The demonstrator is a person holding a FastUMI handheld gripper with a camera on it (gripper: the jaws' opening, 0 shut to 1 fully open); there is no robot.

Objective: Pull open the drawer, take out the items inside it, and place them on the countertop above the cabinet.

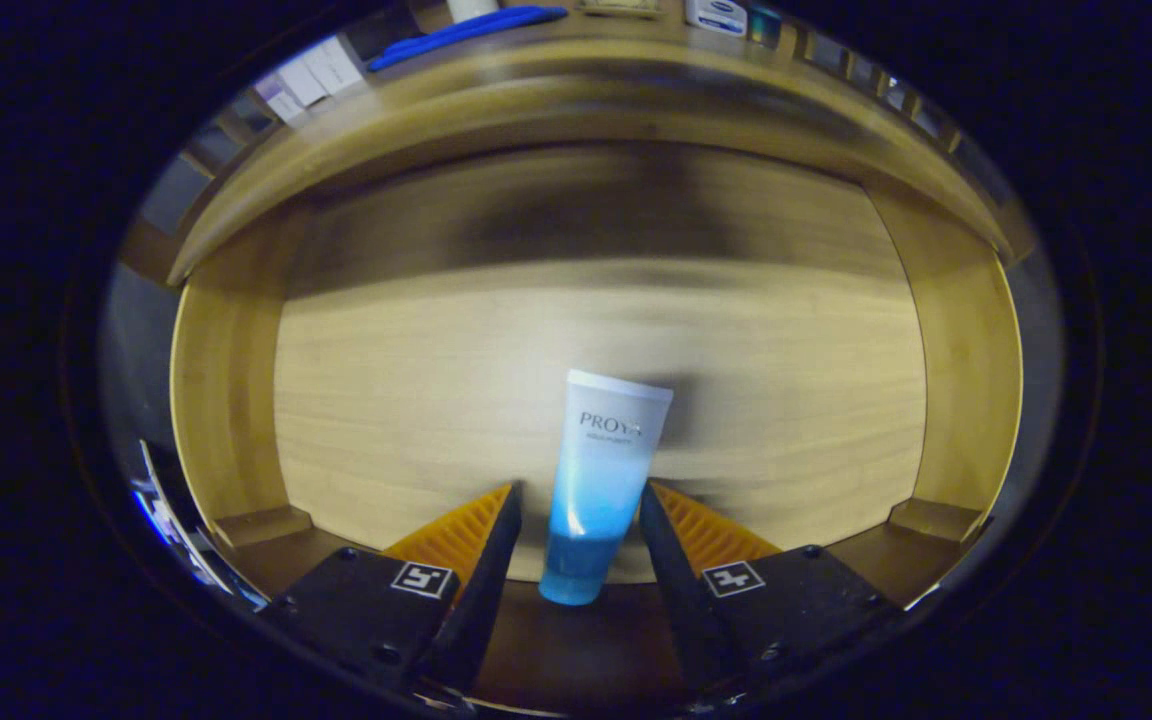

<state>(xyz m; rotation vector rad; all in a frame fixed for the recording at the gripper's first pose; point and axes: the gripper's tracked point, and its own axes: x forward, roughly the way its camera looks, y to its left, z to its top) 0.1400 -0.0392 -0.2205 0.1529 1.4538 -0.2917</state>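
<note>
I am looking down into the open drawer (236, 400), a pale wooden box whose floor is lit in its middle and shadowed toward the far wall. My gripper (576, 505) is reaching into it from the near side, and my two fingers (481, 540) are standing apart, one on each side of a tube (604, 470).

The tube is lying on the drawer floor, white at its flat far end and fading to blue toward the blue cap at its near end, which is pointing back toward me. Its lower body is sitting in the gap between my fingers, leaning slightly to the right as it runs away from me. A narrow strip of space is showing on each side between the tube and the inner faces of my fingers, so I am not pressing on it; the fingers are spread wider than the tube and are gripping nothing.

The tube's far end is reaching beyond my fingertips, with bare drawer floor stretching to the left, to the right and farther on.

Beyond the drawer's far wall, the countertop (576, 70) is curving across the scene. On it, a blue flat object (466, 28) is lying toward the left, and a small white-and-blue box (716, 14) is sitting toward the right. Some pale cards (311, 75) are lying farther left.
</note>
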